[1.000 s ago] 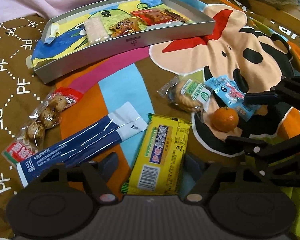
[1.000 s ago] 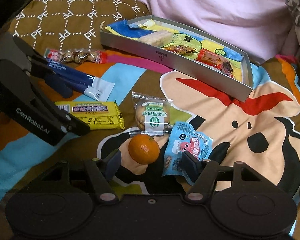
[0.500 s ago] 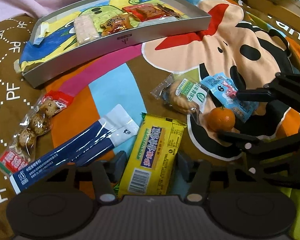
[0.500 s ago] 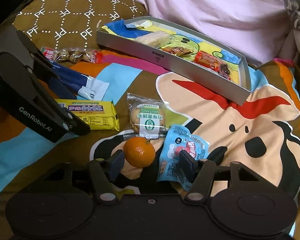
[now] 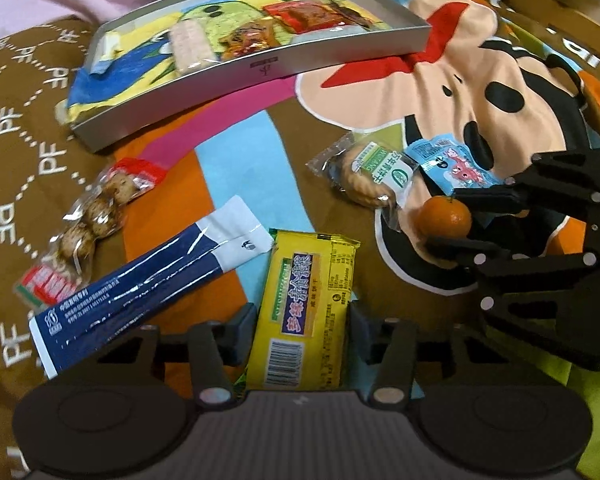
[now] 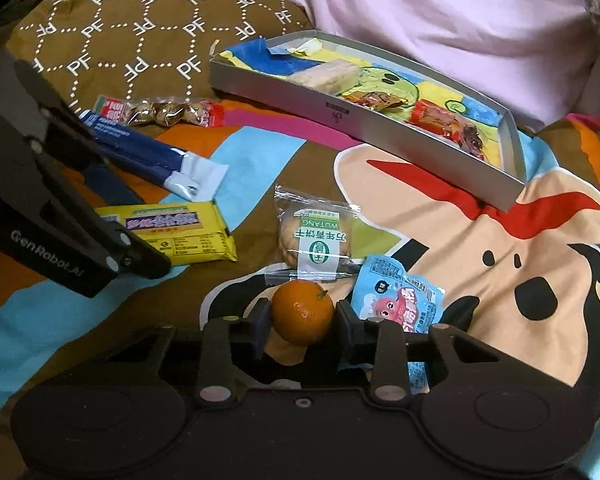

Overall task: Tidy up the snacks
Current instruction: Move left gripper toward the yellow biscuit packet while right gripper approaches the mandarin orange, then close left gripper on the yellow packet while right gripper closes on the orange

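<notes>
Several snacks lie on a cartoon-print blanket [image 6: 480, 240], seemingly bedding.

The left gripper [image 6: 148, 258] is showing matte black linkage bars, silver rivets and white "GenRobot.AI" lettering; the right gripper [image 6: 302, 316] is looking identical.

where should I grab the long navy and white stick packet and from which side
Grip the navy stick packet across its narrow width, near the middle of its length. It lies flat and free on the blanket, so come from above with the fingers straddling its long edges. Its white end nearly meets the yellow biscuit pack; the navy part is probably easier.
</notes>
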Action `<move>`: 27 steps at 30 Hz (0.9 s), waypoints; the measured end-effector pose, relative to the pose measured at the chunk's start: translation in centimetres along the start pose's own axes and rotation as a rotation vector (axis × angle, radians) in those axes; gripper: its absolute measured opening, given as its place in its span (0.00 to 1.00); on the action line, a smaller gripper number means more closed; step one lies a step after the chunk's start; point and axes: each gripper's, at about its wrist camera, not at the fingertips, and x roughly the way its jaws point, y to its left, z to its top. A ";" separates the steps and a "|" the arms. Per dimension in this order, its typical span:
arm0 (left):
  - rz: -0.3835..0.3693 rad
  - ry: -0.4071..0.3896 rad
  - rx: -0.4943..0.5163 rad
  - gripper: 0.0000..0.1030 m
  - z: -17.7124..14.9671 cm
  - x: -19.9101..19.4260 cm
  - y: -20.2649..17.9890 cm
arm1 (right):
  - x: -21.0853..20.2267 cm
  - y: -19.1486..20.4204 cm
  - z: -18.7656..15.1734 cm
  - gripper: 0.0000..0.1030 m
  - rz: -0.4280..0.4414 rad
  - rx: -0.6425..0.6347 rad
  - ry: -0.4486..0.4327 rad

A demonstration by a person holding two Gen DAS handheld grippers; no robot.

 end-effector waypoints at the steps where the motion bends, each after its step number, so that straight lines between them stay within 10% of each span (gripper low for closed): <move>1: 0.008 -0.001 -0.012 0.51 -0.1 -0.2 -0.1 | -0.3 0.1 0.0 0.35 -0.003 0.002 -0.003; 27: 0.115 -0.126 -0.127 0.50 0.0 -7.3 -3.0 | -7.8 -0.2 0.7 0.35 -0.062 0.087 -0.169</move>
